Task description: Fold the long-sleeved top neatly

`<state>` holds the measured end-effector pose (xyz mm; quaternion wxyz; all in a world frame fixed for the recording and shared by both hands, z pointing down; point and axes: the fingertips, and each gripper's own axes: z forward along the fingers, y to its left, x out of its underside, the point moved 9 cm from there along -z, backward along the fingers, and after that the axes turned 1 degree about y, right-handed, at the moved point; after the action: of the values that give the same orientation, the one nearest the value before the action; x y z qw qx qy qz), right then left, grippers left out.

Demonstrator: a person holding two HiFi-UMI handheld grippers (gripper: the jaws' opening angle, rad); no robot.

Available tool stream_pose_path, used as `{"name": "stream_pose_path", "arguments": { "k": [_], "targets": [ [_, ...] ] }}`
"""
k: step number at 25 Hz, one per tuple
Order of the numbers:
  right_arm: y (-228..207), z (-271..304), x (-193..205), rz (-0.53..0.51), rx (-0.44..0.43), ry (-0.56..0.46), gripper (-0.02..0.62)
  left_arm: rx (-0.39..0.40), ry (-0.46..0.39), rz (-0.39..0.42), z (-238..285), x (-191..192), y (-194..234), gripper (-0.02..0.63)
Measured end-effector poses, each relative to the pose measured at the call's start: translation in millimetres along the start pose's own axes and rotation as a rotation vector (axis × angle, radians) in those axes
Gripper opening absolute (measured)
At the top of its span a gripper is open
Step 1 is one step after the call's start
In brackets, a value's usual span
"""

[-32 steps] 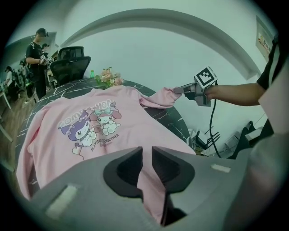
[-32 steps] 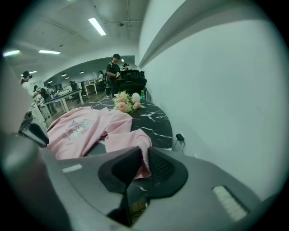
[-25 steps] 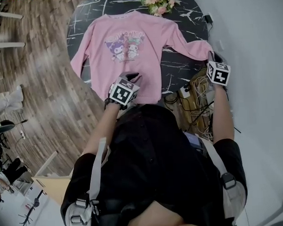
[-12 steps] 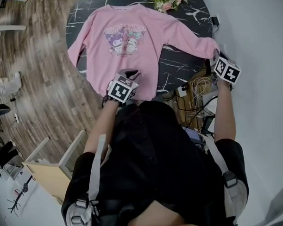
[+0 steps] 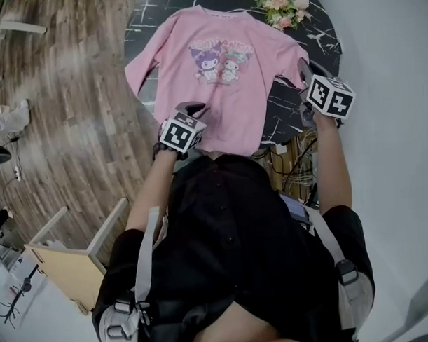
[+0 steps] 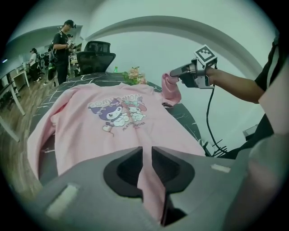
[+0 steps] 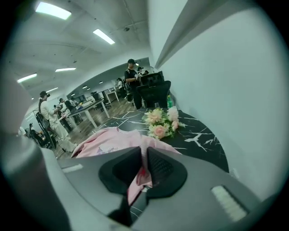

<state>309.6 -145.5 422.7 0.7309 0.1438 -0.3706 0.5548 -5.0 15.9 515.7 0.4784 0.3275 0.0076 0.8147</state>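
Observation:
A pink long-sleeved top (image 5: 218, 75) with a cartoon print lies face up on the round black marble table (image 5: 321, 37). My left gripper (image 5: 191, 108) is at the near hem, shut on a fold of pink cloth that runs between its jaws (image 6: 146, 155). My right gripper (image 5: 303, 71) holds the right sleeve's cuff (image 6: 170, 88) lifted above the table beside the top's body. Its jaws are closing, and pink cloth (image 7: 135, 185) is pinched between them. The left sleeve (image 5: 137, 68) hangs over the table's left edge.
A bunch of pink flowers (image 5: 282, 2) lies at the table's far right. Tangled cables and a power strip (image 5: 294, 153) sit on the floor below the table's near right edge. A white wall runs close on the right and wooden floor lies to the left. An office chair (image 6: 95, 54) stands beyond the table.
My right gripper has carried the sleeve cuff up and inward from the table's right edge toward the top's body. The left gripper shifted a little sideways, still holding the hem.

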Motion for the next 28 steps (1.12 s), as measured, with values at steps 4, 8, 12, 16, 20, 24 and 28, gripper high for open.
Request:
{"name": "stream_pose_path", "arguments": {
  "k": [4,8,12,16,20,24,28],
  "targets": [
    [54,20,-3,0.006,0.027,0.01,0.041,0.0,0.013,0.031,-27,18,43,0.072],
    [93,40,-1,0.022,0.051,0.017,0.04,0.02,0.014,0.051,-46,27,78,0.072],
    [132,61,-4,0.027,0.057,0.012,0.04,0.042,0.023,0.068,-60,36,104,0.072],
    [179,86,-6,0.002,0.022,0.002,0.04,0.042,0.04,0.1,-77,45,128,0.072],
    [217,110,-13,-0.069,0.007,0.005,0.04,0.034,0.046,0.097,-89,52,150,0.071],
    [241,131,-16,-0.104,-0.014,0.026,0.04,0.035,0.051,0.089,-96,55,165,0.072],
    [258,149,-12,-0.108,-0.033,0.06,0.04,0.056,0.061,0.082,-98,53,173,0.071]
  ]
}}
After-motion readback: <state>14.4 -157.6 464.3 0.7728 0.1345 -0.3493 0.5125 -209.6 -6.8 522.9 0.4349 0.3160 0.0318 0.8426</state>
